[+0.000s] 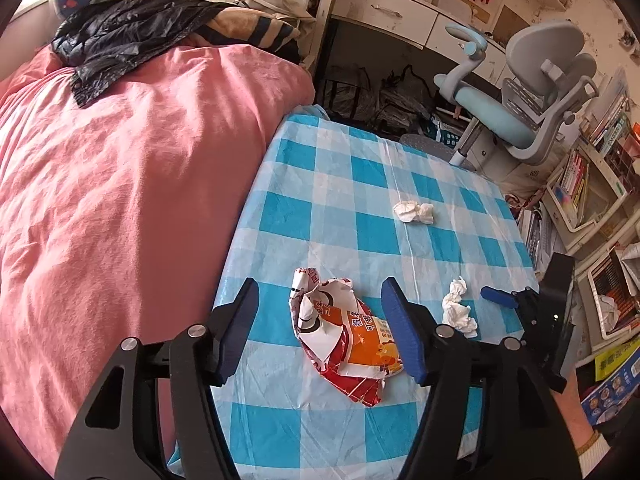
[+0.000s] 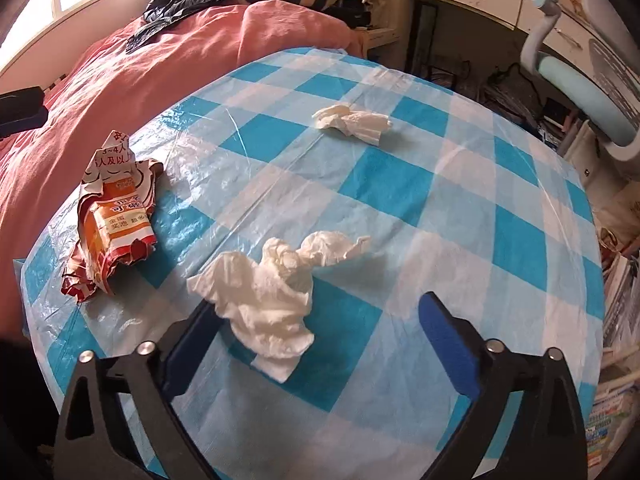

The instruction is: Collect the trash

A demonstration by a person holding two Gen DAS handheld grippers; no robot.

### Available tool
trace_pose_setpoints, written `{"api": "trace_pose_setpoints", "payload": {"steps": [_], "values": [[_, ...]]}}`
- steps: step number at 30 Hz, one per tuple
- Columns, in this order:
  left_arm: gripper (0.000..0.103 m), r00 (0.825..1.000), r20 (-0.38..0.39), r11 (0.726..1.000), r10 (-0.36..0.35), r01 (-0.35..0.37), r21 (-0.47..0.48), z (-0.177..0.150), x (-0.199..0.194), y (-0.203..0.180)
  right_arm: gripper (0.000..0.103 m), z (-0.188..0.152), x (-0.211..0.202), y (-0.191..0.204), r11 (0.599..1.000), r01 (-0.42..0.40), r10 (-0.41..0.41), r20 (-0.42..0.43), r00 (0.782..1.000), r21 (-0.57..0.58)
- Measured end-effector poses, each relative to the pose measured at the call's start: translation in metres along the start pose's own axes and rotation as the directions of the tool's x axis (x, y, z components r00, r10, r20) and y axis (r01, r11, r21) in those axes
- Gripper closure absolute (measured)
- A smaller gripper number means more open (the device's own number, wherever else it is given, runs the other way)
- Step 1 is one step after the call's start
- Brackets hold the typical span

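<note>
Below, we hold the left gripper (image 1: 320, 332) with jaws wide around the crumpled snack wrapper (image 1: 344, 336), not pressing it. Our right gripper (image 2: 320, 340) stands with jaws wide astride the near tissue (image 2: 272, 300) on the checked surface (image 2: 460, 184); a second tissue (image 2: 352, 122) lies toward twelve o'clock. We should lower each squarely, centre each piece, then close gently.

Left gripper (image 1: 320, 330) tilted downward, jaws parted, nothing pressed between pads, right gripper (image 2: 320, 332) angled down, jaws spread wide, not gripping
</note>
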State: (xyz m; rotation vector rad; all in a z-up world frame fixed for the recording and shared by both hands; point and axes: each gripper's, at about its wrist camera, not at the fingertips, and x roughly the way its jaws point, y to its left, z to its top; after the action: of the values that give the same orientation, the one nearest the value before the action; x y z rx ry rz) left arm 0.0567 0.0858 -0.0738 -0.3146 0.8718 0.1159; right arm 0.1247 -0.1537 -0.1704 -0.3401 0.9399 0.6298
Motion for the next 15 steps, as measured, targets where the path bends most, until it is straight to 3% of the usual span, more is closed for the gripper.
{"api": "trace_pose_setpoints", "payload": {"steps": [4,15], "values": [[0.034,0.999,0.026,1.000,0.026,-0.026,0.012,0.001,-0.007,-0.002,0.006,0.015,0.012,-0.005,0.998,-0.042,0.042,0.007,0.999,-0.048],[0.018,0.996,0.073,0.999,0.042,-0.042,-0.005,0.005,-0.026,0.002,0.006,0.017,0.013,-0.005,0.998,-0.037,0.037,0.009,0.999,-0.043]]}}
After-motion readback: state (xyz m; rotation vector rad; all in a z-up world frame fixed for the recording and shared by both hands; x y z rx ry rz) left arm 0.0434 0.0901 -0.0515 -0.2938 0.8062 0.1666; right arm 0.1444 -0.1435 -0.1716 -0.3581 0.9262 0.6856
